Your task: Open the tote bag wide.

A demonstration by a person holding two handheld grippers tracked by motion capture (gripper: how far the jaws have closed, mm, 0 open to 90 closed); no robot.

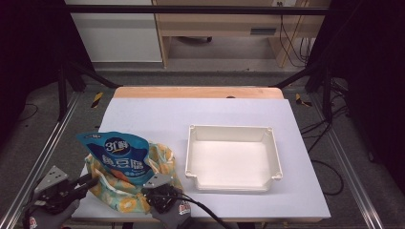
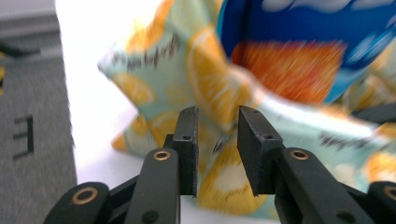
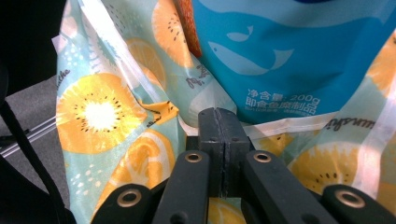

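Right gripper (image 3: 218, 116) clamped on fruit-printed fabric bag (image 3: 100, 116) at lower centre, blue glossy snack pouch (image 3: 289, 56) seated inside, left gripper (image 2: 217, 122) parted around bag edge, white plastic tray (image 1: 232, 159) at right.

Right claw (image 3: 218, 122) pinched on fruit-print bag (image 3: 100, 116) — blue pouch (image 3: 289, 56) inside.

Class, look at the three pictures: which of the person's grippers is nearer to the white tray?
The right gripper. It sits at the fruit-print bag's near edge, just left of the white tray. The left gripper is on the bag's far left side, the bag between it and the tray.
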